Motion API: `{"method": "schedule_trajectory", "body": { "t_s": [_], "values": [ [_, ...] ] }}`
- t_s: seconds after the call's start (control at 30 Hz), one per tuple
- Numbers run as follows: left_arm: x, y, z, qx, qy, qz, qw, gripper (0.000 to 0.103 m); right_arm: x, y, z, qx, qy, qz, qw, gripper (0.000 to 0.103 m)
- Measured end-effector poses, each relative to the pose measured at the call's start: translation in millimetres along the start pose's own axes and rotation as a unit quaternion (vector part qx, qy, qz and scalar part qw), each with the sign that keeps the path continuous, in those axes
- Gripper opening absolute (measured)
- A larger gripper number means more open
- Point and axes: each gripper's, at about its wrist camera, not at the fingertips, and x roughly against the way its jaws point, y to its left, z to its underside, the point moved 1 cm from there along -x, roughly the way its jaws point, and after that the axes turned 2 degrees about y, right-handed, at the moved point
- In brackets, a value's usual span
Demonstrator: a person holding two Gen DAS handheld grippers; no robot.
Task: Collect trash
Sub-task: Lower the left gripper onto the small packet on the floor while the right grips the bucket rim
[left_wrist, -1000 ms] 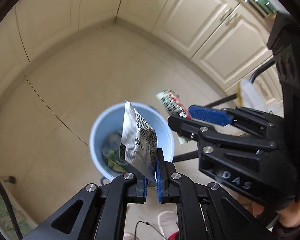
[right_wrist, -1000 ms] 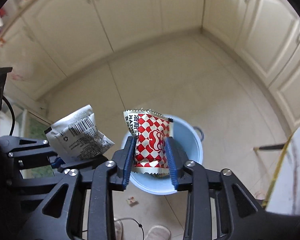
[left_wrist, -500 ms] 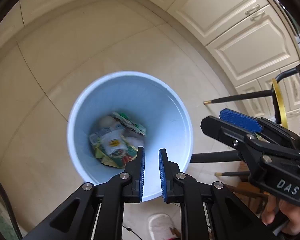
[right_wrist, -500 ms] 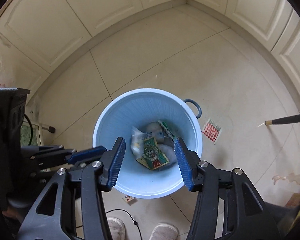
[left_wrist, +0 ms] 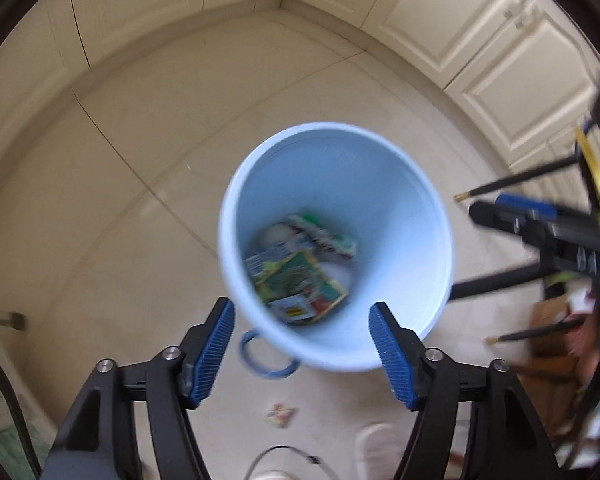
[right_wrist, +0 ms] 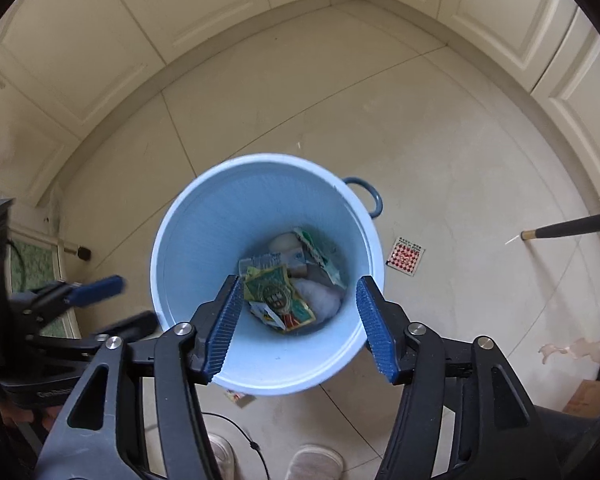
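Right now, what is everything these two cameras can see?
bucket: one, light blue, on the floor below both grippers
wrappers: several, green and yellow mostly, in the bucket's bottom
checked packet: one, red and white, on the floor beside the bucket
paper scrap: one, on the floor near the bucket
cabinets: cream, along the walls
shoes: two, pale, bottom edge
left gripper: black, blue pads, open, empty
right gripper: same, open, empty

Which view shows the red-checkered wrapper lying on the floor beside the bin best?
The right wrist view: the red-checkered wrapper lies sharp and unobstructed on the tiles, right of the blue bin. The left wrist view is motion-blurred and does not show it.
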Motion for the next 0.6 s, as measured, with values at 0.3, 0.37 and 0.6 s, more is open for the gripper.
{"method": "schedule_trajectory", "body": {
  "t_s": [0.3, 0.37, 0.6],
  "values": [
    [-47.4, 11.9, 129.2, -0.059, -0.013, -0.041, 0.9973, 0.071, -45.1, -15.3, 19.5, 0.003, 0.03, 0.059, 0.998, 0.065],
    [-76.3, 13.2, 154.8, -0.078, -0.002, -0.038, 0.9962, 0.071, -55.6, -22.9, 20.6, -0.006, 0.033, 0.075, 0.997, 0.065],
    [-177.8, 3.3, 209.3, -0.118, 0.047, -0.034, 0.9914, 0.067, -87.2, -39.3, 18.8, -0.03, 0.045, 0.076, 0.996, 0.067]
  ]
}}
